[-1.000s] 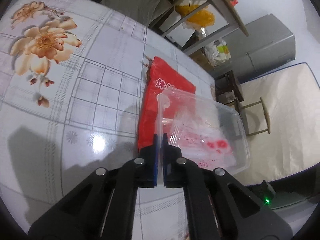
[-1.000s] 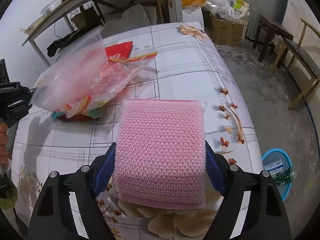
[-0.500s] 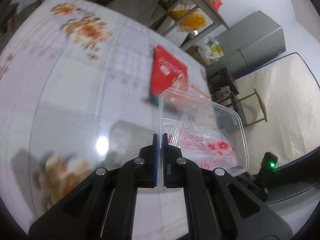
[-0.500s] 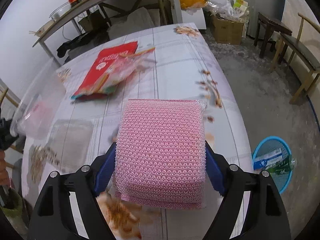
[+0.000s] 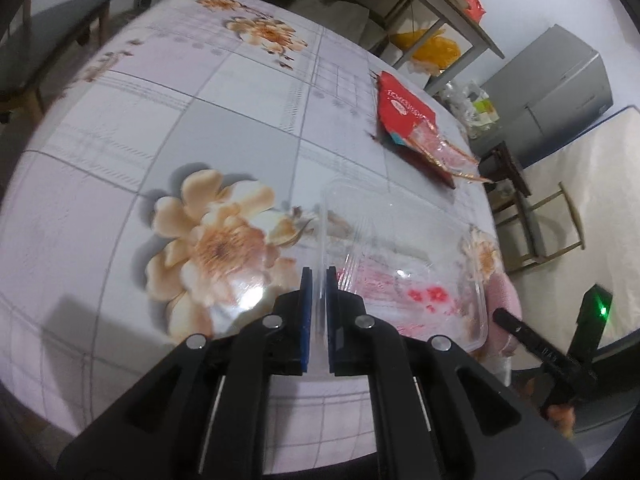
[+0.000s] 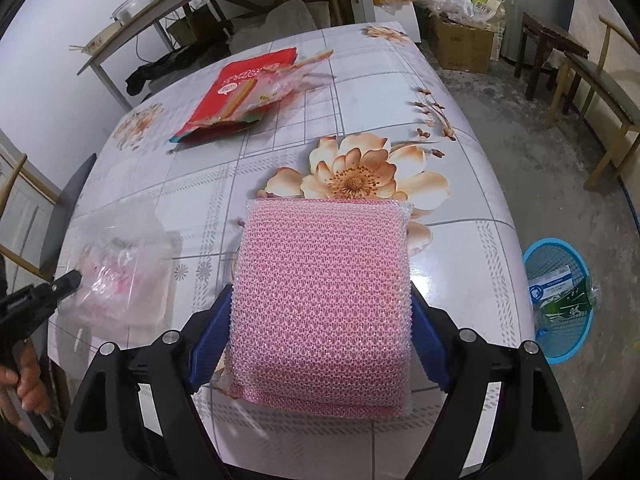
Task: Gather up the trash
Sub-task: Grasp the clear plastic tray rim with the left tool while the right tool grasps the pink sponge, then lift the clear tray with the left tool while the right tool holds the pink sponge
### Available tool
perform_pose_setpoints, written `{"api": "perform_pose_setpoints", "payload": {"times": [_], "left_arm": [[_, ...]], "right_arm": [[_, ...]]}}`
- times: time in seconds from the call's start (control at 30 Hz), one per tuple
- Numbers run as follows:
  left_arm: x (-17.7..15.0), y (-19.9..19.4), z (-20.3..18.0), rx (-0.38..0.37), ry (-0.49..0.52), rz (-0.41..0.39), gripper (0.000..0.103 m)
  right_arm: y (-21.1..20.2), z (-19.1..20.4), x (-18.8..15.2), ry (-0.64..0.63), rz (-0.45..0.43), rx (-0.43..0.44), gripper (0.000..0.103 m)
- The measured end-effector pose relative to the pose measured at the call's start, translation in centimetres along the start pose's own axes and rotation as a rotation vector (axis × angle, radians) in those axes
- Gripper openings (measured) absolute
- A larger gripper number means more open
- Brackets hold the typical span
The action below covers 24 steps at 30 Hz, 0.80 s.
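My left gripper is shut on the rim of a clear plastic container with red marks inside, held just above the flowered tablecloth. The same container shows at the table's left edge in the right wrist view, where the left gripper grips it. My right gripper is shut on a pink mesh sponge pack, its blue pads pressed on both sides. Red snack wrappers lie farther along the table, also visible as wrappers from the right.
A blue waste basket with some trash stands on the floor right of the table. Wooden benches and a stool stand around. A shelf with jars and a cardboard box sit behind the table.
The left gripper carried the clear container away from the red wrappers toward the table's near end. The right gripper moved back along the table with the sponge pack still held.
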<state>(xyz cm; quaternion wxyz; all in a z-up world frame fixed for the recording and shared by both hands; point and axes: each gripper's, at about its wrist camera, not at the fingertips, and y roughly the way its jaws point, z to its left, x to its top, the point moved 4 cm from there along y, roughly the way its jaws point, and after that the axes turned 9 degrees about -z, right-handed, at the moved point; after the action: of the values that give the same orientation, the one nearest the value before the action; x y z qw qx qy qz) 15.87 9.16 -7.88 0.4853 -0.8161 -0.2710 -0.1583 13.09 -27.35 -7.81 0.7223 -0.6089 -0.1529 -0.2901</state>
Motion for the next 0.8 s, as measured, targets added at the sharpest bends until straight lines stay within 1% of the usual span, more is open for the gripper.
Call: {"api": "perform_pose_setpoints", "payload": {"times": [0.07, 0.17, 0.27, 0.33, 0.37, 0.4, 0.43, 0.47, 0.5, 0.53, 0.57, 0.63, 0.77, 0.8], "left_arm": [[-0.4, -0.4, -0.1, 0.017, 0.017, -0.006, 0.003], [-1.2, -1.0, -0.4, 0.022, 0.056, 0.011, 0.009], [-2.3, -1.3, -1.0, -0.025, 0.096, 0.086, 0.016], [-3.2, -1.7, -1.4, -0.073, 0.128, 0.159, 0.025], [-3.4, -1.9, -1.5, -0.091, 0.135, 0.178, 0.028], [-3.8, -2.2, -1.8, -0.133, 0.149, 0.221, 0.036], [-4.1, -2.6, -2.1, -0.181, 0.163, 0.264, 0.043], [-4.2, -2.9, -2.3, -0.217, 0.172, 0.286, 0.044], [-4.3, -3.6, -2.8, -0.281, 0.188, 0.310, 0.049], [-4.2, -4.2, -3.1, -0.322, 0.205, 0.319, 0.053], [-3.7, -5.1, -3.5, -0.358, 0.236, 0.296, 0.053], [-2.5, -6.0, -3.9, -0.373, 0.294, 0.230, 0.057], [0.2, -6.1, -4.4, -0.332, 0.341, 0.130, 0.058], [0.9, -5.6, -4.6, -0.299, 0.359, 0.102, 0.058]], "right_arm": [[0.2, 0.0, -0.1, 0.002, 0.006, -0.006, 0.079], [0.5, 0.0, -0.3, 0.001, 0.012, -0.005, 0.079], [0.5, 0.0, -0.3, 0.001, 0.019, 0.001, 0.079], [0.5, -0.1, -0.3, 0.002, 0.022, 0.009, 0.080], [0.5, -0.1, -0.3, 0.007, 0.023, 0.014, 0.080], [0.5, -0.2, -0.2, 0.014, 0.024, 0.023, 0.081], [0.5, -0.4, -0.2, 0.023, 0.025, 0.033, 0.081], [0.5, -0.5, -0.2, 0.027, 0.025, 0.039, 0.081], [0.4, -0.5, -0.2, 0.030, 0.025, 0.046, 0.081], [0.5, -0.6, -0.2, 0.031, 0.025, 0.051, 0.081], [0.5, -0.5, -0.3, 0.028, 0.025, 0.054, 0.082], [0.6, -0.4, -0.3, 0.015, 0.020, 0.051, 0.082], [0.5, -0.4, -0.2, 0.026, 0.019, 0.054, 0.082], [0.5, -0.5, -0.2, 0.030, 0.019, 0.056, 0.082]]}}
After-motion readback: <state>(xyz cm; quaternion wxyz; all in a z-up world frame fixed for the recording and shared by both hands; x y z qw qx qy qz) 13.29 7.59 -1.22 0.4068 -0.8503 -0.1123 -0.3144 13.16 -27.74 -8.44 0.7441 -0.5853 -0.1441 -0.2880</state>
